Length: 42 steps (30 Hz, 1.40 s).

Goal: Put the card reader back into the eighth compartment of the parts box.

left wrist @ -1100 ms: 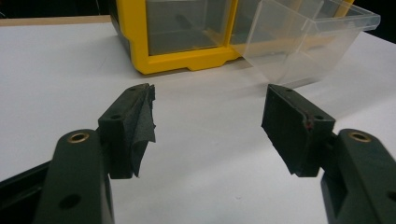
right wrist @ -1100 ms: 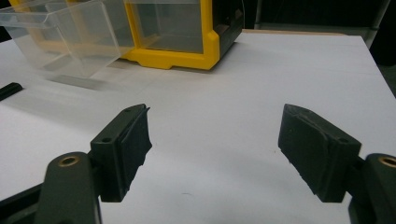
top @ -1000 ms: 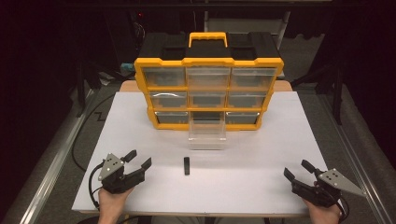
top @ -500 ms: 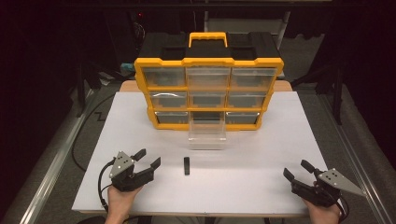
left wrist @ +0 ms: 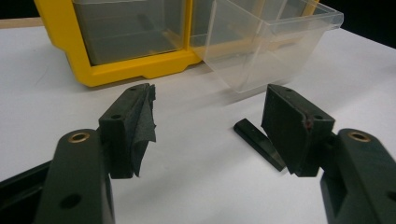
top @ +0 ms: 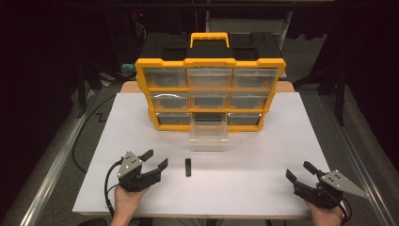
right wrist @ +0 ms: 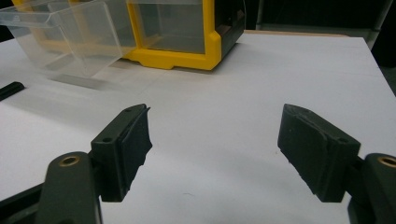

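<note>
A small black bar [top: 188, 167] lies flat on the white table, in front of a clear plastic drawer [top: 208, 137] pulled out of the bottom middle slot of a yellow and black drawer organizer [top: 210, 89]. My left gripper [top: 155, 159] is open just left of the bar, empty. In the left gripper view the black bar [left wrist: 258, 142] lies partly behind the right jaw, with the clear drawer [left wrist: 266, 42] beyond. My right gripper [top: 301, 172] rests open and empty near the front right edge. The right gripper view has the drawer [right wrist: 65, 35] at upper left.
The white table top [top: 263, 155] ends close behind both hands at the front edge. The organizer stands at the back centre, its other drawers closed. A black cable [top: 109, 186] loops from the left gripper over the front left corner.
My left gripper has moved right along the front of the table toward the black bar, still open. The right gripper has stayed in place.
</note>
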{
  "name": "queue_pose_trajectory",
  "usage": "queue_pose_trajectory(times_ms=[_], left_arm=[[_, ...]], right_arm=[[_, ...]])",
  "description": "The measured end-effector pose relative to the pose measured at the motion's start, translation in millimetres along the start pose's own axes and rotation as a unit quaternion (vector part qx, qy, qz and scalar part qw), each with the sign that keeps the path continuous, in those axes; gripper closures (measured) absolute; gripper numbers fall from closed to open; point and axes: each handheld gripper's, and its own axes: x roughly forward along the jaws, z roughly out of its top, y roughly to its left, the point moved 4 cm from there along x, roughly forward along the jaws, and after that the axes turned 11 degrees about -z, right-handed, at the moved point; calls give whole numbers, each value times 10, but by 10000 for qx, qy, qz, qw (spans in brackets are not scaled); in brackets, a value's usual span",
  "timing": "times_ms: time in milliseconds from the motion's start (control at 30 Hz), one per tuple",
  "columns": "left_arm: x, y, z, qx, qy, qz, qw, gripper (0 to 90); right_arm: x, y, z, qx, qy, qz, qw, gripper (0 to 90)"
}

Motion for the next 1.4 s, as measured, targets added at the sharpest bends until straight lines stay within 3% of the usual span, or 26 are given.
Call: queue_pose_trajectory(times_ms=[767,1000,1400], left_arm=[[243,-177,75,92,140,-250,9995,349],[328,-209,98,147,243,-279,9992,351],[430,-245,155,69,483,-269,9984,349]], right_arm=[[1,5,0,-3,-6,23,10000,251],[7,10,0,11,-18,55,10000,250],[9,10,-2,-26,3,77,10000,251]])
